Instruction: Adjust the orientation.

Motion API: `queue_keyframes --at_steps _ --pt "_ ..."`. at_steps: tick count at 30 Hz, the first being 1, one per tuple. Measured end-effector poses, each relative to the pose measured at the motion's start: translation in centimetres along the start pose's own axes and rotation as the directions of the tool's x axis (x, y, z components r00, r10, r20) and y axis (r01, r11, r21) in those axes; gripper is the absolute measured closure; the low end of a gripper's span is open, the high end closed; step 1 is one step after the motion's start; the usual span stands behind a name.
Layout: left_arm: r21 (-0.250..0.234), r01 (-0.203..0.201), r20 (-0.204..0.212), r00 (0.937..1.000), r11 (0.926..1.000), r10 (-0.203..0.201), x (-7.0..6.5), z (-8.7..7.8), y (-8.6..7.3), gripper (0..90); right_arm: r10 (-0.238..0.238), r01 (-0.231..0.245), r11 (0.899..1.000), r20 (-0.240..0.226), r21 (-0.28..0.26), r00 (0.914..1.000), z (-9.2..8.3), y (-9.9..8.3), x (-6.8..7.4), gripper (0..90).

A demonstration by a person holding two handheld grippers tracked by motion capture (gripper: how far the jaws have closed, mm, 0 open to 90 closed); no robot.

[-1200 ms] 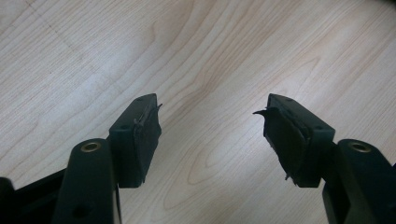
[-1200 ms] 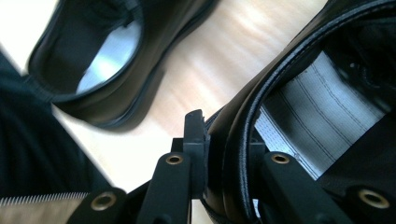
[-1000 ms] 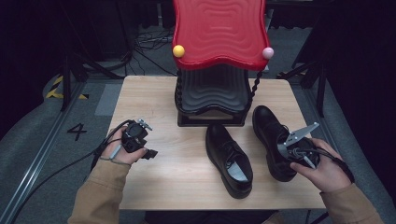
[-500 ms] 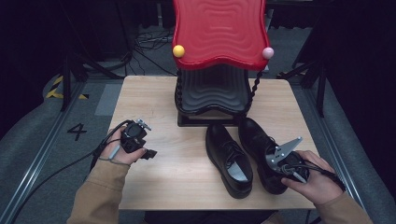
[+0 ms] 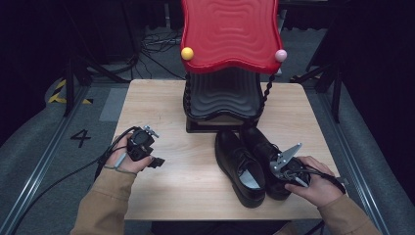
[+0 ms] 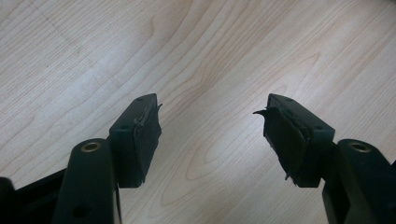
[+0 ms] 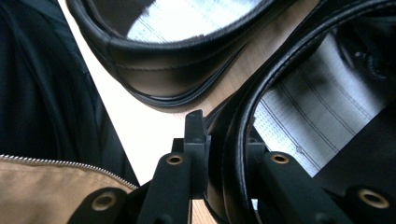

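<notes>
My right gripper [image 5: 288,169] pinches the right glossy black leather dress shoe [image 7: 299,107] at its heel collar: stiff rim, slick, some weight. Left gripper [image 6: 212,140] open, w/ nothing in it.

Tan sleeves [image 5: 103,205] cover both forearms at the frame's bottom. Each gripper [image 6: 212,140] has black jaws with brass-ringed screw holes; black cables [image 5: 63,178] trail off lower left. A zip [image 7: 56,165] edges tan fabric.

High view: above me, facing forward and down over my table [image 5: 161,191]. My gripper views: close, along their jaws; all share the tabletop.
</notes>
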State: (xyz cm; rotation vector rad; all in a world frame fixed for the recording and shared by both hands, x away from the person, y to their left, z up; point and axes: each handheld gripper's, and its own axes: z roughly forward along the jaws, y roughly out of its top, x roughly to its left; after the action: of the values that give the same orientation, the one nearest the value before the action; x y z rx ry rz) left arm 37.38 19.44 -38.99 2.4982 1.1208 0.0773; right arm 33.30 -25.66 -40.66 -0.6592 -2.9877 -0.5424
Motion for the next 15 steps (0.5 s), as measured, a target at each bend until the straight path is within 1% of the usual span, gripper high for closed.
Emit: queue_keyframes --at_steps 1,3,4,6,7,8,9,10,12,15 --pt "-0.001 -0.001 -0.002 1.0000 1.0000 0.001 0.0 0.0 0.0 36.8 0.001 -0.001 1.000 0.003 0.009 1.0000 0.3 0.0 0.1 80.0" --pt "-0.001 0.004 -0.003 1.0000 1.0000 -0.004 -0.1 0.0 0.1 36.8 -0.003 0.002 1.000 0.008 0.007 1.0000 0.4 0.0 0.2 80.0" --pt "-0.001 -0.007 -0.003 1.0000 1.0000 0.007 -0.1 0.1 0.2 36.8 -0.008 0.008 1.000 0.024 0.008 0.9997 0.4 0.0 0.5 79.9" --pt "0.002 -0.007 0.001 1.0000 1.0000 0.007 -0.2 0.2 0.3 36.8 -0.017 0.017 1.000 0.037 -0.010 0.9992 0.4 0.0 0.8 79.5" --pt "0.002 -0.007 0.001 1.0000 1.0000 0.007 -0.2 0.2 0.3 36.8 -0.017 0.017 1.000 0.037 -0.010 0.9992 0.4 0.0 0.8 79.5" --pt "0.004 -0.011 0.003 0.9999 0.9999 0.011 -0.2 0.2 0.4 36.8 -0.026 0.027 0.999 0.042 -0.023 0.9988 0.4 0.0 0.9 79.2" --pt "0.003 -0.008 0.003 1.0000 1.0000 0.008 -0.2 0.3 0.5 36.8 -0.025 0.026 0.999 0.048 -0.033 0.9985 0.5 0.2 1.1 79.1" --pt "0.007 -0.013 0.003 0.9999 0.9999 0.013 -0.2 0.3 0.5 36.7 -0.030 0.031 0.999 0.056 -0.020 0.9980 0.5 0.4 1.3 79.0" --pt "0.011 -0.014 0.009 0.9999 0.9998 0.014 -0.1 0.4 0.6 36.5 -0.033 0.033 0.999 0.052 -0.012 0.9981 0.4 0.6 1.3 79.0" --pt "0.009 -0.014 0.010 0.9999 0.9999 0.014 0.0 0.5 0.6 36.5 -0.025 0.026 0.999 0.052 -0.020 0.9983 0.5 0.5 1.4 78.9"
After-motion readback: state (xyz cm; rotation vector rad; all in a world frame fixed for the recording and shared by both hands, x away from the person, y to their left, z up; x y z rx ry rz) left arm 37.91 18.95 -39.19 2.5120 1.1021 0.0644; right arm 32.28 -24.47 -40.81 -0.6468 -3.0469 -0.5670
